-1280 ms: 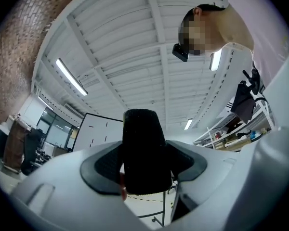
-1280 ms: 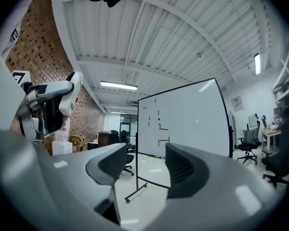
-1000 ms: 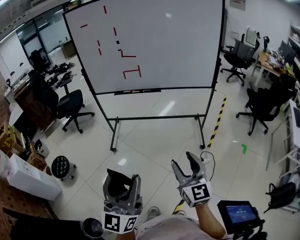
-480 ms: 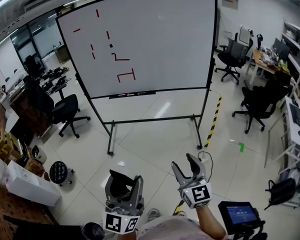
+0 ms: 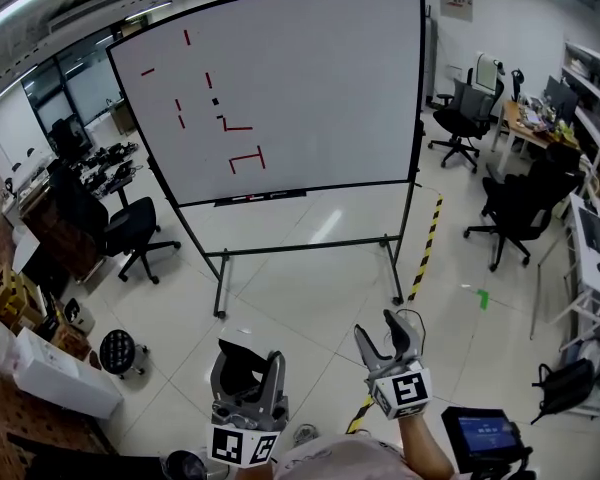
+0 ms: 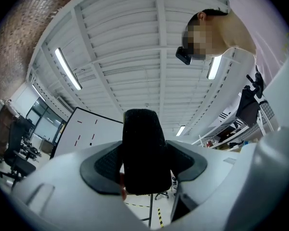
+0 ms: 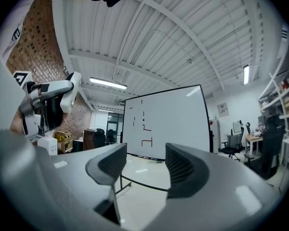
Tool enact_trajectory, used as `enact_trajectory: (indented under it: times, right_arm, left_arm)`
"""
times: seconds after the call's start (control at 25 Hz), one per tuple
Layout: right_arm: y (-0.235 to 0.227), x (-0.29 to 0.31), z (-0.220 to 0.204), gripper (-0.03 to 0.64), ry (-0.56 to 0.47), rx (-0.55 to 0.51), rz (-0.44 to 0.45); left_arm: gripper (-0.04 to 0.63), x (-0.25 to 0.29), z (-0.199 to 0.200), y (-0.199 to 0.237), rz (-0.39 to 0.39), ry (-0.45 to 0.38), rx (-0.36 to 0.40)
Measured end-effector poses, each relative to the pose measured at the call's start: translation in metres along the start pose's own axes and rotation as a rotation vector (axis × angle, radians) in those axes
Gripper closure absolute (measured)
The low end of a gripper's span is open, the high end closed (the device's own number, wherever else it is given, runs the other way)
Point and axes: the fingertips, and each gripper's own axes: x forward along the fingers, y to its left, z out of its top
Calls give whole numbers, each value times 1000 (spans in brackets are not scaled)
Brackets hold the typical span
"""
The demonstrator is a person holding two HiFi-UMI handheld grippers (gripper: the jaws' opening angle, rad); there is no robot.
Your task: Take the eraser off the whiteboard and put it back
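Holding both grippers low, the person is standing well back from the whiteboard (image 5: 310, 78). The eraser (image 5: 215, 101) is showing as a small black square sitting on the whiteboard's left half, among red marks (image 5: 246, 157), well apart from both grippers. The right gripper (image 5: 377, 328) is pointing toward the whiteboard with its jaws spread and nothing between them. The left gripper (image 5: 248, 356) is clamping a black textured block (image 6: 143, 150) between its pads.
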Motion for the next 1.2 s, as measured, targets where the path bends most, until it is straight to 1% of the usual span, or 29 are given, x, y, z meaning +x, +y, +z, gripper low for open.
enact_trajectory:
  times: [0.2,0.36,0.44,0.56,0.68,0.8,0.96,1.08,1.2]
  right_arm:
    - [-34,-14,-4,373,-3,-28,-18]
    - [-65,-18,-14,373,-1,-28,-45]
    - [-80,-13,-12,373,-7,-19,-59]
    - [-101,2,-2,373,-22,-14,-83]
    - [-119,25,0,373,-24,-16,-104]
    - [-139,61,-10,374,-17,-42,-121]
    - [-182,124,-15,374,-20,-79,-216]
    - [-199,185,-5,374,-32,-47,-256]
    - [-215,239,2,374,-23,-60,-297]
  left_arm:
    - [314,17,-18,-24,-6,-1,-14]
    - [314,35,-33,-40,-24,-2,-29]
    - [314,55,-35,-39,-33,-10,-30]
    - [314,99,-36,-24,-28,-16,-26]
    - [314,160,-40,4,-30,-13,0]
    - [314,235,-42,46,-59,-37,45]
    - [314,357,-61,107,-114,-54,77]
    - [314,449,-101,157,-143,-22,123]
    - [314,542,-158,203,-130,35,166]
